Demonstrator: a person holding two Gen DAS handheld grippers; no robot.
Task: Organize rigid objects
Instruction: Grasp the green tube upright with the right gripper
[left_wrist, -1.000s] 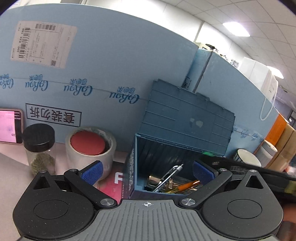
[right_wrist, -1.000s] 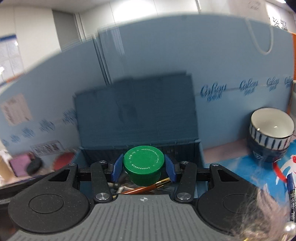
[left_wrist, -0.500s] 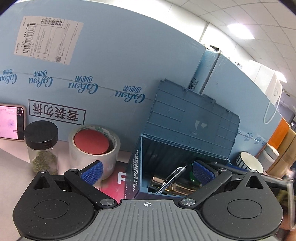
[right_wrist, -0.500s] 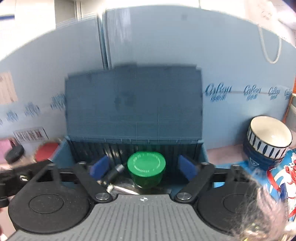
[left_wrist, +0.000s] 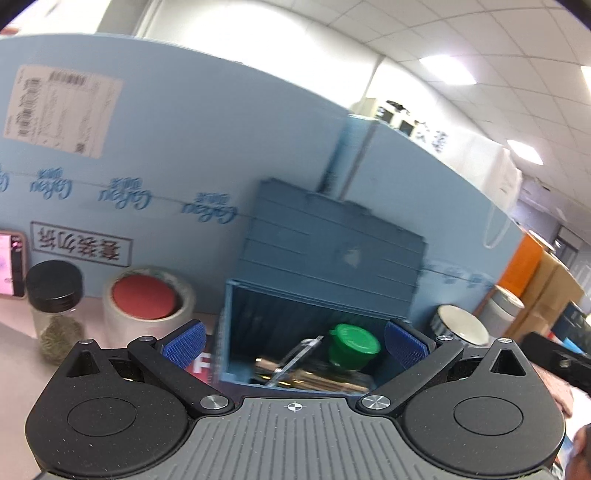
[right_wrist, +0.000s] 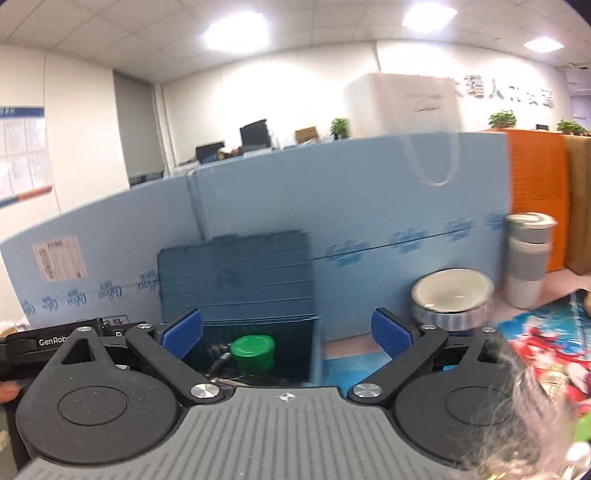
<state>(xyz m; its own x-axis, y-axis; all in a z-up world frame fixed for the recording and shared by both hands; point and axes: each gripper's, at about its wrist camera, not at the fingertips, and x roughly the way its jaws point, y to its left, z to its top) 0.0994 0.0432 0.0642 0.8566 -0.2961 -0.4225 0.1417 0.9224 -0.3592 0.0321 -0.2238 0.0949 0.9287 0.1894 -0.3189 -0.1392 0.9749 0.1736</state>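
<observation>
the right gripper (right_wrist: 286, 332), which a second ago was clamped on the small green-capped plastic jar (right_wrist: 253, 352), has let it go and drawn back and up. the jar now stands inside the open blue plastic storage box (left_wrist: 236, 332), next to a metal pen (left_wrist: 295, 356) and some brass-coloured items that are too blurred to name. that placement looks finished, so one more rigid object is put away and the hand is free for the next.

the right gripper's blue pads (right_wrist: 183, 330) are spread wide, empty, with the jar seen low between them but clear of both. the left gripper (left_wrist: 293, 345) is just as wide and holds nothing; its pads (left_wrist: 184, 343) frame the box's front wall without touching it, as far as the smeared view lets one judge.

things left outside the box: a glass jar with a black lid (left_wrist: 55, 306) and a roll of clear tape around a red disc (left_wrist: 147, 304) to the left, and a white bowl with a blue striped rim (right_wrist: 452, 299) plus a grey-banded white cup (right_wrist: 526, 258) to the right. a likely next step is reaching for one of these.
</observation>
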